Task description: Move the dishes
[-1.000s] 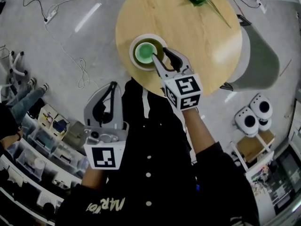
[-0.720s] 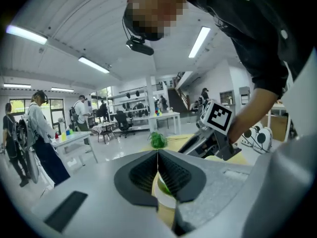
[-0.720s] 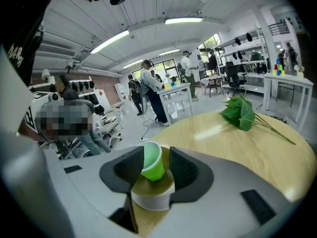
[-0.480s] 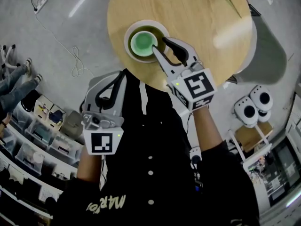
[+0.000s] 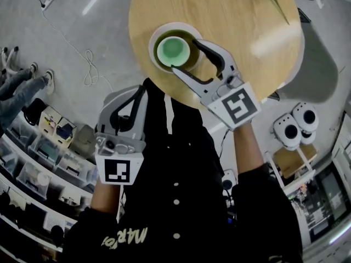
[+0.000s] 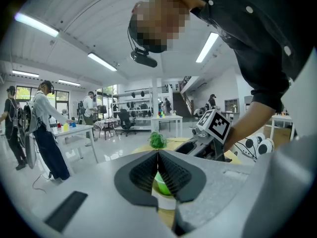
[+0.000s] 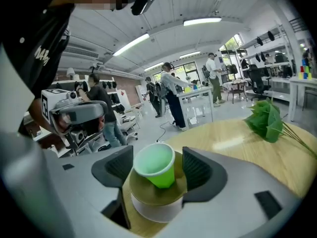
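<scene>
A green cup [image 5: 173,50] stands inside an olive bowl [image 5: 166,36], which sits on a white dish [image 5: 153,47] near the front edge of the round wooden table [image 5: 236,21]. My right gripper [image 5: 186,55] has just been opening. Its jaws now stand open on either side of the stack, with the cup [image 7: 156,167] between the pads [image 7: 198,170] and untouched. The olive bowl [image 7: 148,196] and the white dish [image 7: 157,211] lie below it. My left gripper [image 5: 131,100] hangs shut and empty off the table's near edge, its pads [image 6: 171,175] pressed together.
A green leafy sprig [image 7: 267,120] lies at the far side of the table [image 7: 233,138]. A grey seat [image 5: 312,64] stands to the table's right, white devices [image 5: 296,131] on the floor beyond. Cables [image 5: 90,78] and storage bins [image 5: 44,163] are at the left. People work at distant tables.
The right gripper's jaws have spread wide apart and now straddle the cup and bowls. The stack has stayed in its place on the table. The left gripper stays shut.
</scene>
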`<state>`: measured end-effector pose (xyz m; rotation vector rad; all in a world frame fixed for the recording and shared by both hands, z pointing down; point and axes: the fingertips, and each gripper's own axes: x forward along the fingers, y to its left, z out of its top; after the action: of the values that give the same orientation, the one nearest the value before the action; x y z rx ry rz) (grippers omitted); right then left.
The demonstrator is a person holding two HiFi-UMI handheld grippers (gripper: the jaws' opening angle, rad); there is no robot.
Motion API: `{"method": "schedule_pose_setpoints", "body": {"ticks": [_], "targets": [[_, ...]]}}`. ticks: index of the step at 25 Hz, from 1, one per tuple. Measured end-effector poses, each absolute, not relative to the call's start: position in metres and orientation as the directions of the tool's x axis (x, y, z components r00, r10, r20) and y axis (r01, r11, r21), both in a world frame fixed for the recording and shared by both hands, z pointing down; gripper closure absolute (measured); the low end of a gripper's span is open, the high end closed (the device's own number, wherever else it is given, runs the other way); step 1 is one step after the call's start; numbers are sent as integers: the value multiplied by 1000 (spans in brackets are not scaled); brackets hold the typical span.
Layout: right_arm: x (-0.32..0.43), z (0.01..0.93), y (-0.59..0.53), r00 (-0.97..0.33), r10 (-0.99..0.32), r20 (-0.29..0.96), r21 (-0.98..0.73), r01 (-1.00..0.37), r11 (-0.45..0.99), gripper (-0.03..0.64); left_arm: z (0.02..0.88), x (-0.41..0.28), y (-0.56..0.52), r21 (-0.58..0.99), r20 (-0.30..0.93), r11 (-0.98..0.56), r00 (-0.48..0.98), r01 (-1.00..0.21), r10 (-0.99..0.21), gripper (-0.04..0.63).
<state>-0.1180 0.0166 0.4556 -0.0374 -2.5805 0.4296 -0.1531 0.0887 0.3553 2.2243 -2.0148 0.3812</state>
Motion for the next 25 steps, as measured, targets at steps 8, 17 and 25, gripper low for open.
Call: {"method": "schedule_pose_setpoints", "body": {"ticks": [8, 17, 25], "targets": [[-132, 476, 35, -844, 151, 514, -51, 146, 988, 226, 364, -155, 91, -67, 271, -95, 73, -993, -960, 592], [-146, 486, 37, -865, 139, 482, 45, 183, 982, 257, 370, -154, 91, -60, 270, -103, 83, -993, -959, 592], [-145, 474, 35, -887, 128, 444, 26, 155, 988, 265, 362, -151, 90, -66, 260, -106, 85, -992, -962, 592]]}}
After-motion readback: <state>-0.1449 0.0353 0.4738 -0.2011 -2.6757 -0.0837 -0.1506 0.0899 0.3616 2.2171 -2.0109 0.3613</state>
